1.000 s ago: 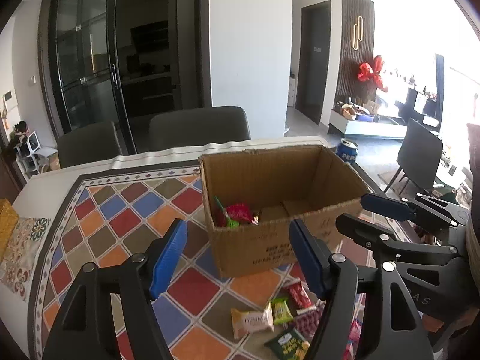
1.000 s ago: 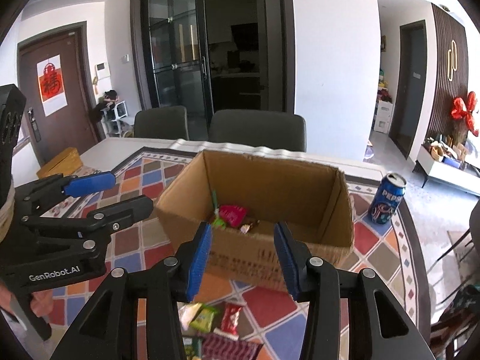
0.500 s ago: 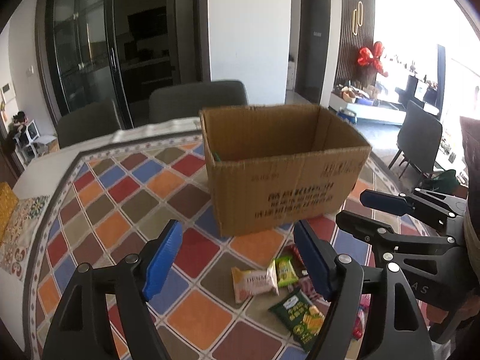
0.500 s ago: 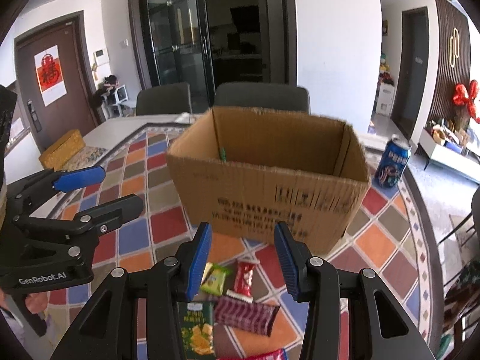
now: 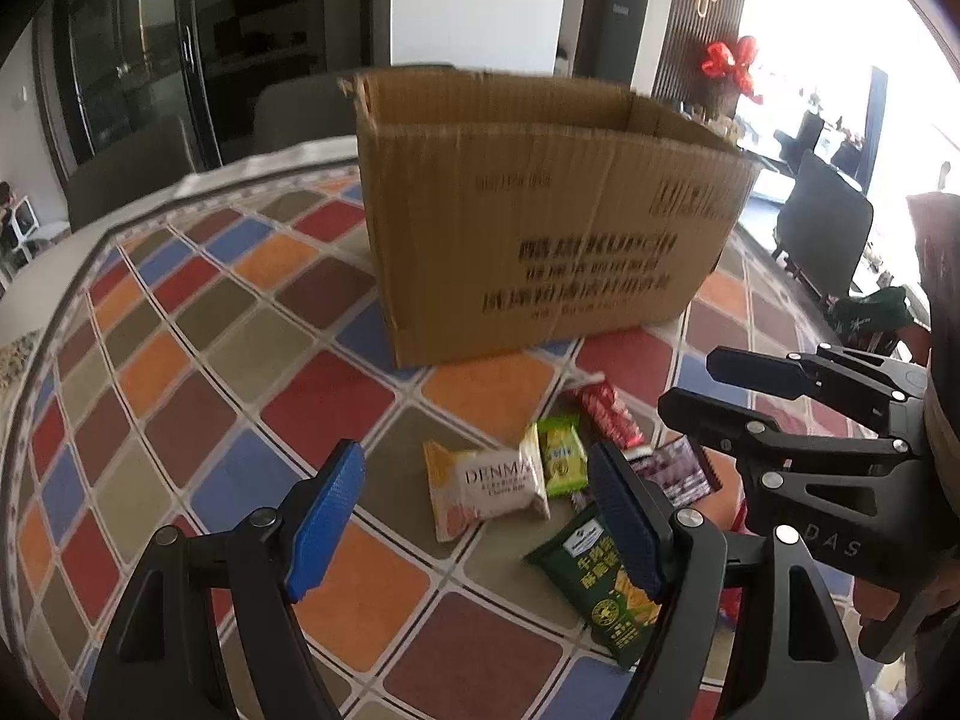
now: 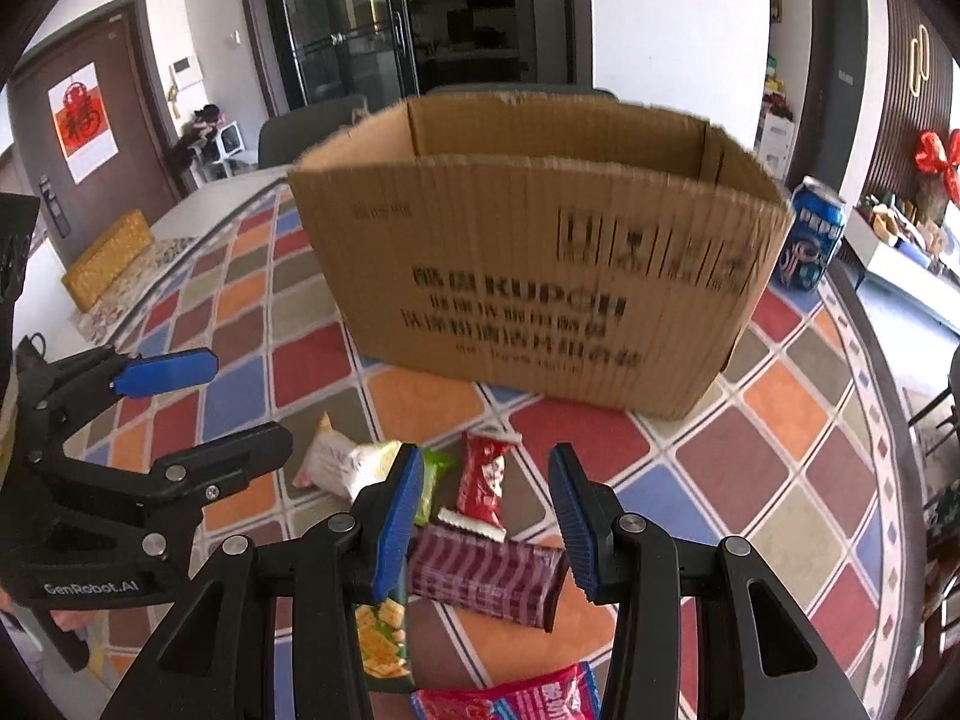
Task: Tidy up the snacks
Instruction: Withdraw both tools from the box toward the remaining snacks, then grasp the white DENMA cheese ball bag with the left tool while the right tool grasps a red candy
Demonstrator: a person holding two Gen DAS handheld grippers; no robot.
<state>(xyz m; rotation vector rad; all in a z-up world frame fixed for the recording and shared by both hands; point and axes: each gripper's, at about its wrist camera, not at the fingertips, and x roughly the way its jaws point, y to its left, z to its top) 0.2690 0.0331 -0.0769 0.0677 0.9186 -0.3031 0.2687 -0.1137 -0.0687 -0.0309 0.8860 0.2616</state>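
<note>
Box (image 6: 528, 276) upright on cloth (image 5: 198, 360), inside hidden; both tongs (image 5: 474, 516) (image 6: 480, 516) agape, empty, above packets (image 6: 489, 576).

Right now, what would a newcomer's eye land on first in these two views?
The big open cardboard box on the colourful checkered tablecloth, dead centre. In front of it lies a scatter of snack packets, with the right tool open above a purple wafer pack and the left tool open beside the white Denmark packet. A blue Pepsi can stands right of the box.
</note>
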